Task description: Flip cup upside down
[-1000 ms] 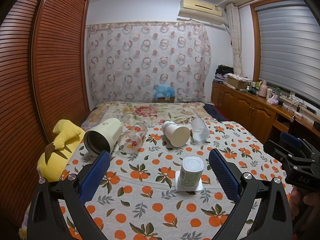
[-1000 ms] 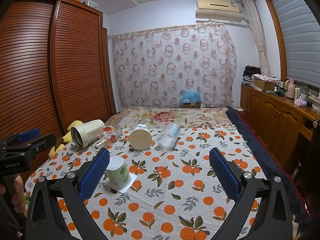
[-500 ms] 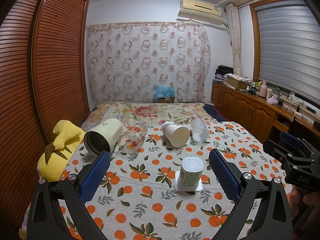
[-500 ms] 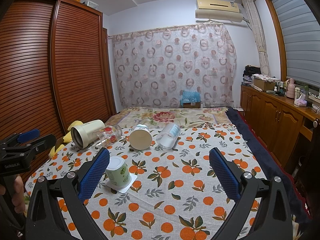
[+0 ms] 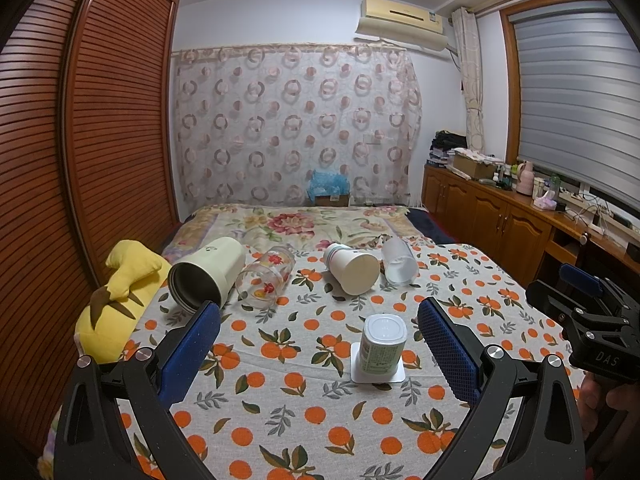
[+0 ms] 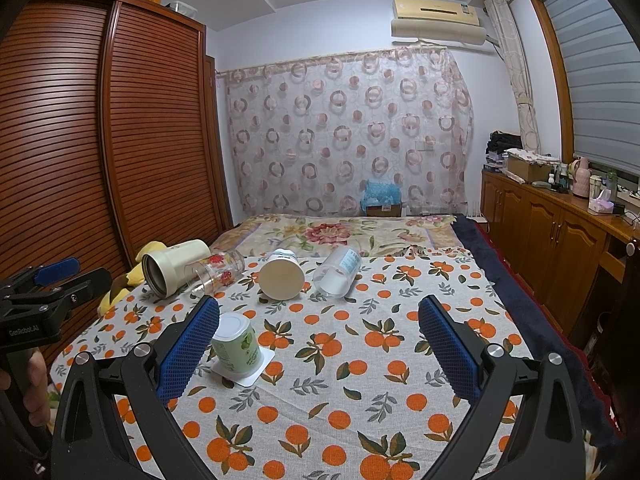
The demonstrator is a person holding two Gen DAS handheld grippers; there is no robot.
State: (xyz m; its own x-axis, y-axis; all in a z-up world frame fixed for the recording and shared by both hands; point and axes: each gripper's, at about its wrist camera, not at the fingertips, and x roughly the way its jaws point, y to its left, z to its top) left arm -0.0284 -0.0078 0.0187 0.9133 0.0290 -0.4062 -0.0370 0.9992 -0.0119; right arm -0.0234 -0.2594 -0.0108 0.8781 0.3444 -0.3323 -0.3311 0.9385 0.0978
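A small green-and-white cup [image 5: 383, 345] stands upside down on a white square coaster [image 5: 377, 374] on the orange-print cloth; it also shows in the right wrist view [image 6: 236, 345]. My left gripper [image 5: 319, 350] is open and empty, held above the cloth just short of the cup. My right gripper [image 6: 319, 350] is open and empty, to the right of the cup. Behind lie a cream tumbler [image 5: 208, 272], a printed glass [image 5: 266, 280], a paper cup [image 5: 352, 267] and a frosted cup [image 5: 398, 265], all on their sides.
A yellow plush toy [image 5: 118, 300] lies at the cloth's left edge by the wooden wardrobe [image 5: 80, 140]. A wooden sideboard [image 5: 520, 224] with clutter runs along the right wall. A floral blanket [image 5: 296, 224] covers the bed behind the cups.
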